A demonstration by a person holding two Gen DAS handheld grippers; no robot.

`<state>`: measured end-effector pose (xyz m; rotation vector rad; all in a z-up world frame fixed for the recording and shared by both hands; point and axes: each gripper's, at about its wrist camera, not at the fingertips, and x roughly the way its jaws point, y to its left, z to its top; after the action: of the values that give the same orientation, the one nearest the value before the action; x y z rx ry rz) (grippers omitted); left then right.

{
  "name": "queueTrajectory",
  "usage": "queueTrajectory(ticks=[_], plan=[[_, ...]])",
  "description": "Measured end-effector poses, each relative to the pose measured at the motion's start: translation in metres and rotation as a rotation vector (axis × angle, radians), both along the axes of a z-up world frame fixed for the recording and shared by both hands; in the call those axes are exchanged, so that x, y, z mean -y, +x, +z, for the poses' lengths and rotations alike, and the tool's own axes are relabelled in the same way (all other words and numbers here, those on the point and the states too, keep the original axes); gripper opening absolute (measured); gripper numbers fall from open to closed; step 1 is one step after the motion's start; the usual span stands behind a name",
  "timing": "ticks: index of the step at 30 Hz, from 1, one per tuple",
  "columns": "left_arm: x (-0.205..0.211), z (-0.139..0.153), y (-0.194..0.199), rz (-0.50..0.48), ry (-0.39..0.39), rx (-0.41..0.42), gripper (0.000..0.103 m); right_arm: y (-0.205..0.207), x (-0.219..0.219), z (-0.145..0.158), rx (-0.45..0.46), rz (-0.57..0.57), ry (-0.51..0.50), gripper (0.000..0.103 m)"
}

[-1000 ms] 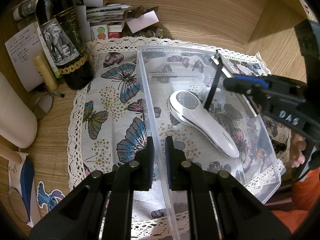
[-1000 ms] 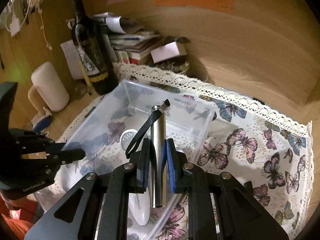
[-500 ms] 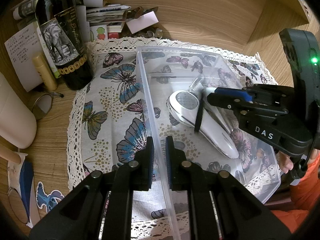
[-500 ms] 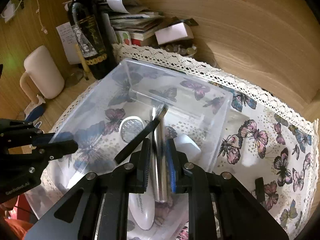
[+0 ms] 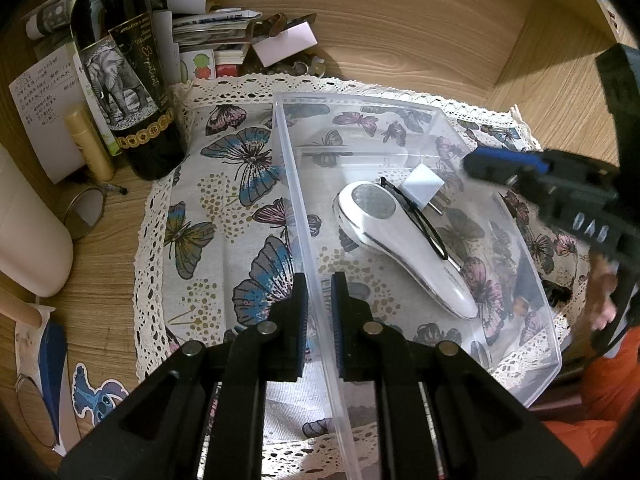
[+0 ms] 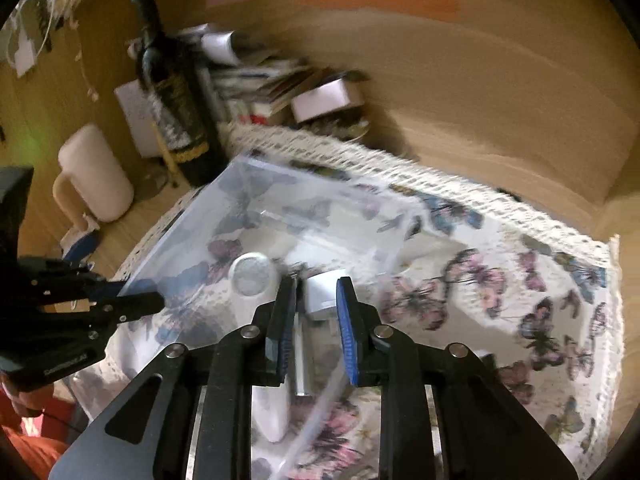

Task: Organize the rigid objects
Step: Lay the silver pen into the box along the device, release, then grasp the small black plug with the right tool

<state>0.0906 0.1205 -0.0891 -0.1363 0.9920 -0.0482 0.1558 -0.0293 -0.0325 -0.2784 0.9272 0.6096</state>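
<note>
The left claw (image 5: 318,300) pinches the clear bin's wall (image 5: 298,208). The right claw (image 6: 314,312), spread and empty, hovers above the metal cylinder (image 6: 300,360) lying inside beside the white handheld device (image 5: 400,240). A careless withdrawal could snag the cylinder's black strap (image 5: 420,220).

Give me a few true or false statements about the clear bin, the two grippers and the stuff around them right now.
1. The left hand-held gripper straddles the clear bin wall. True.
2. The right hand-held gripper grips the metal cylinder. False: its fingers are spread and the cylinder lies in the bin.
3. The white handheld device lies inside the bin. True.
4. The wine bottle lies on its side. False: it stands upright beside the butterfly cloth.
</note>
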Motion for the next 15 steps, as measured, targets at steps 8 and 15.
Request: queueTrajectory(ticks=[8,15], plan=[[0.000,0.000,0.000,0.000,0.001,-0.001,0.011,0.016,0.047,0.018,0.074,-0.152,-0.008,0.037],[-0.001,-0.001,0.001,0.003,0.003,-0.004,0.011,0.032,0.079,-0.001,0.047,-0.243,-0.067,0.046]])
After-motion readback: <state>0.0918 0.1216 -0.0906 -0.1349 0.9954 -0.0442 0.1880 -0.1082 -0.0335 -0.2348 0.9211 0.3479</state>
